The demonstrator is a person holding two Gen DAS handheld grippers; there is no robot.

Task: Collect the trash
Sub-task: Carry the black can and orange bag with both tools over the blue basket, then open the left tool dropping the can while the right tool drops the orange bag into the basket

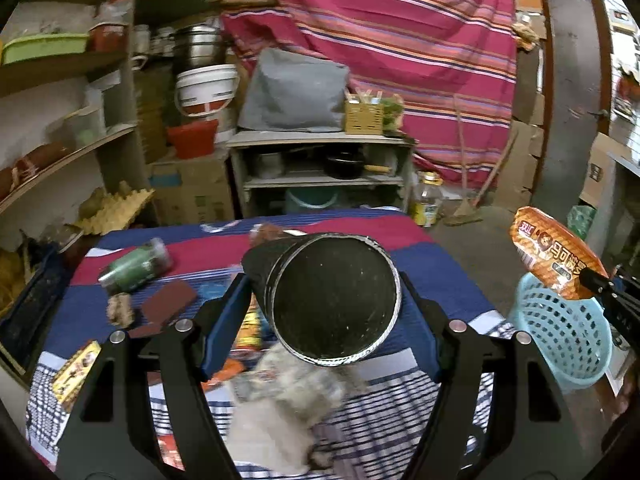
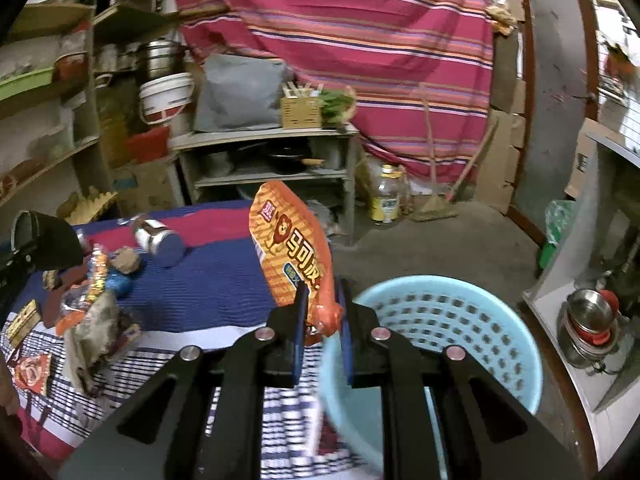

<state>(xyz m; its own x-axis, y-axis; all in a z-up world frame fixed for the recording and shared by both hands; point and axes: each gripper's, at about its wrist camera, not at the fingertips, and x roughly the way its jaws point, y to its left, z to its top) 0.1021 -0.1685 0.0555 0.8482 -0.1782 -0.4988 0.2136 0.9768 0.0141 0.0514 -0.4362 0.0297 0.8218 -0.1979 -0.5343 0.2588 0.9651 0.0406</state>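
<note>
My left gripper is shut on a black paper cup, base toward the camera, held above the cloth-covered table. My right gripper is shut on an orange snack wrapper, held upright at the near rim of the light blue basket. The wrapper and the basket also show at the right of the left wrist view. The cup shows at the left of the right wrist view. The basket's inside looks empty where visible.
On the table lie a green jar, brown sponge blocks, a crumpled grey paper, a small yellow box, a tin can and several wrappers. Shelves stand behind; a metal pot sits right.
</note>
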